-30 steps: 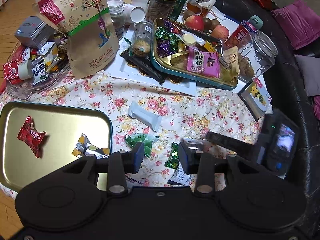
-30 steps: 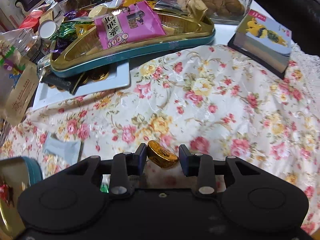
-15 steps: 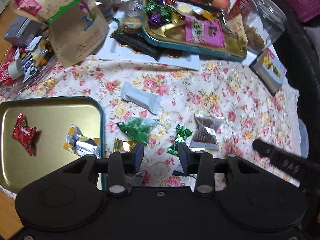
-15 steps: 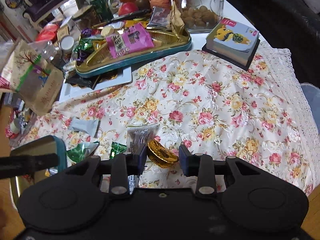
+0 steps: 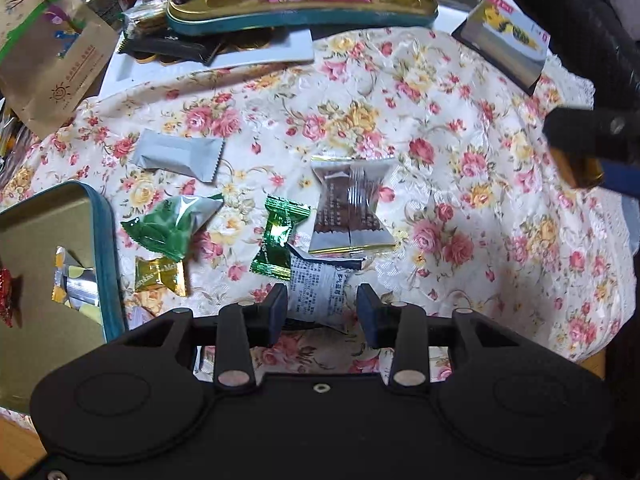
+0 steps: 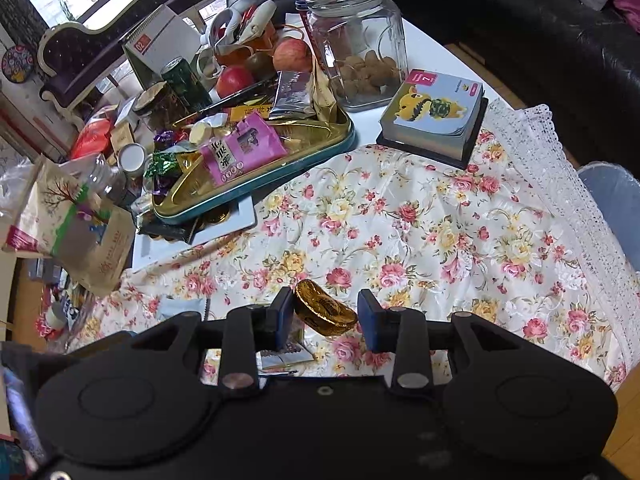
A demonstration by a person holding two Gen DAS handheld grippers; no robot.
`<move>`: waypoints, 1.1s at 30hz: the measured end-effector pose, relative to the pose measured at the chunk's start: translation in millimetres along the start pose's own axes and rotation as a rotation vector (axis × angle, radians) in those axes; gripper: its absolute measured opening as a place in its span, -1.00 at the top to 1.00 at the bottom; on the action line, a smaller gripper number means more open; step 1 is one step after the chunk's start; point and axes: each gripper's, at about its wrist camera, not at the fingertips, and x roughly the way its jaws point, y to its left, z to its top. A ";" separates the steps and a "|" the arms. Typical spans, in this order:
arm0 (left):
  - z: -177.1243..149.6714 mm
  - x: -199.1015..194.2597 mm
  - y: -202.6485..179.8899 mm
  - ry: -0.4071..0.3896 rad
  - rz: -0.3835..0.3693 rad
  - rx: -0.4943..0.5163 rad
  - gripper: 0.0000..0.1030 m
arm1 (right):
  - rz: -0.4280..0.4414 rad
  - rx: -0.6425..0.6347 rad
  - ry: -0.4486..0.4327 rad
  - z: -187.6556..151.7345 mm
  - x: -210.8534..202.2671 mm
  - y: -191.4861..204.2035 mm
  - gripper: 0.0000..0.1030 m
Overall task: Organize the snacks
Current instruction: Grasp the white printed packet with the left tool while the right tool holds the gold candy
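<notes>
A flowered cloth covers the table (image 5: 460, 92). At the bottom centre of the left view, the left tool (image 5: 322, 307) stands spread and empty around a white printed packet (image 5: 320, 290), whose long axis seems to run away from it. Beyond lie green candies (image 5: 280, 238); the tin tray (image 5: 108, 248) sits lower left. The right tool (image 6: 325, 314) grips a gold ingot candy (image 6: 325, 313).

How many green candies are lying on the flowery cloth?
2. A bigger green pouch candy lies near the teal tin's edge. A shiny green twist-wrapped candy lies to its right, beside the brown-and-silver packet. The left gripper may hide more.
</notes>
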 end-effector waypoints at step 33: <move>6.3 18.4 2.0 0.031 0.067 -0.094 0.19 | 0.004 0.040 -0.031 6.4 -7.9 -3.9 0.28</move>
